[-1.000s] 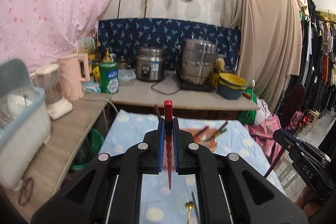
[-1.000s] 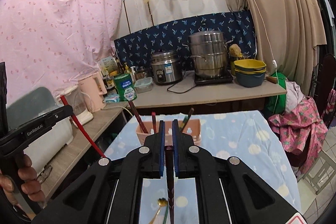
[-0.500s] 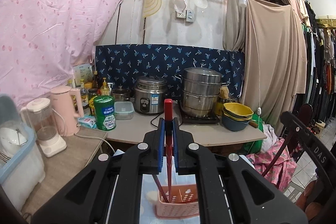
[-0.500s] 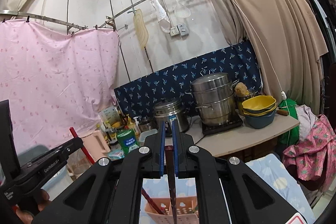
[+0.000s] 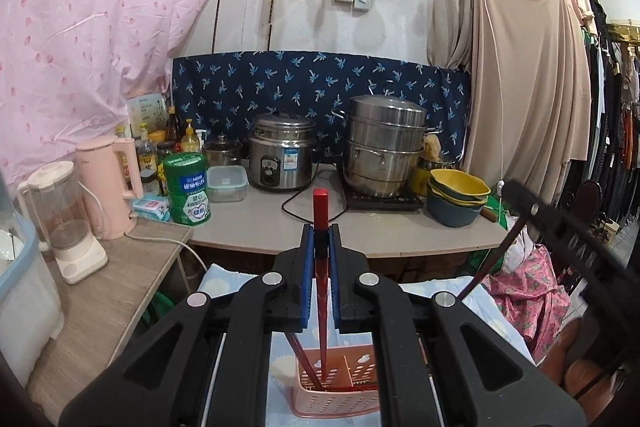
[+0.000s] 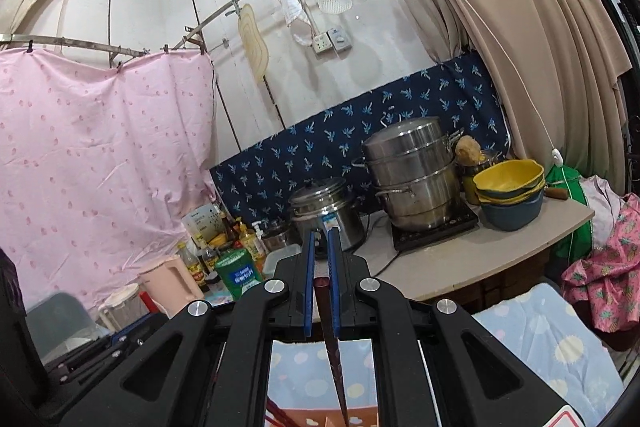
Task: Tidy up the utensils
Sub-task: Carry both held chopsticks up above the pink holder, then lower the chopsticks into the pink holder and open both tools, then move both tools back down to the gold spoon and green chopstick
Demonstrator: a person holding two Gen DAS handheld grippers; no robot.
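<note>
Since earlier, the red chopstick (image 5: 321,267), clamped in the left gripper (image 5: 321,259), has dipped into the basket (image 5: 336,393) at lower centre; release comes next. The right gripper (image 6: 321,283) seemingly pinches a dark chopstick (image 6: 334,355).

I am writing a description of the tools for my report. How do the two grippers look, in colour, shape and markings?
Both are alike. The left gripper and the right gripper each have a matte black plastic body with broad angled link arms, round silver pivot screws, and two narrow fingers lined with blue ribbed pads. The right one carries a red-and-white sticker at its lower corner. No cables or sleeves show.
</note>
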